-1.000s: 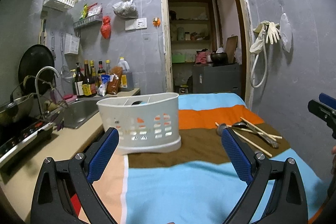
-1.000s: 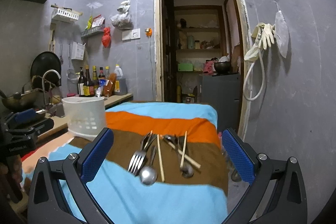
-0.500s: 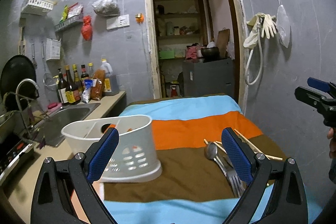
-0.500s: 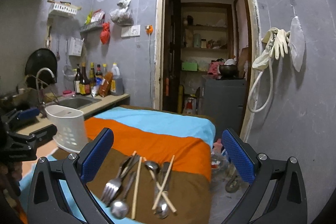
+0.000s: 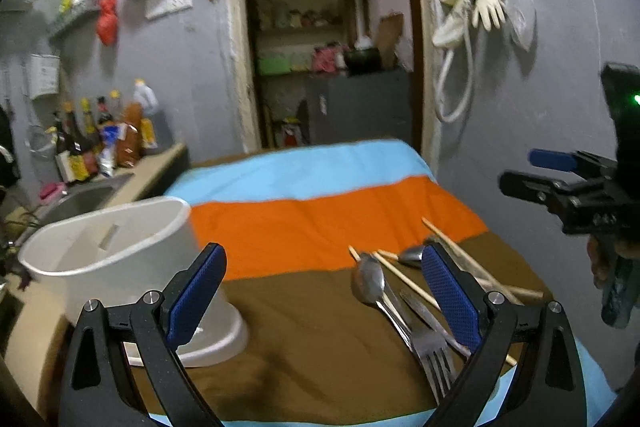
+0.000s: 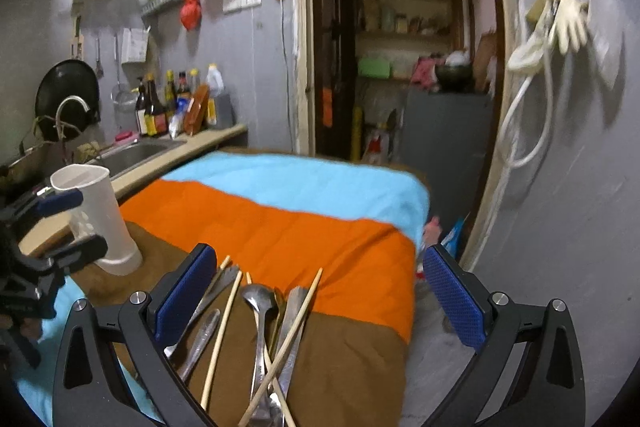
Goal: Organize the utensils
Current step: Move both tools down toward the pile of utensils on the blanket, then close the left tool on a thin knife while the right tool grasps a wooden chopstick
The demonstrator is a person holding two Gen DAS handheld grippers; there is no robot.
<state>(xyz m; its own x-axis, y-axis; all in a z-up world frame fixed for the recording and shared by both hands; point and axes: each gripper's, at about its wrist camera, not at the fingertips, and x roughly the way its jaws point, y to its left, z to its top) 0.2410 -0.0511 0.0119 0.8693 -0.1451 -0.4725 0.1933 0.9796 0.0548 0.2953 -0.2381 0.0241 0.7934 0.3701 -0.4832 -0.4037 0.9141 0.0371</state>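
Note:
A white plastic utensil holder [image 5: 120, 251] stands upright on the striped cloth [image 5: 320, 211] at the left; it also shows in the right wrist view [image 6: 94, 215]. A pile of metal spoons [image 5: 370, 277], a fork [image 5: 434, 351] and wooden chopsticks [image 5: 460, 251] lies on the brown stripe at the right. In the right wrist view the pile [image 6: 260, 335] lies just under my right gripper [image 6: 320, 299]. My left gripper [image 5: 324, 299] is open and empty, above the cloth between the holder and the pile. My right gripper is open and empty.
A sink [image 6: 140, 151] with a tap and a row of bottles [image 6: 172, 107] sits on the counter at the left. A doorway [image 5: 332, 39] lies behind the table. The table's right edge [image 6: 412, 307] drops off beside the grey wall.
Both grippers have moved forward and to the right. The pile now lies close under the right gripper. The holder has shifted to the left in both views. Both jaws stay open.

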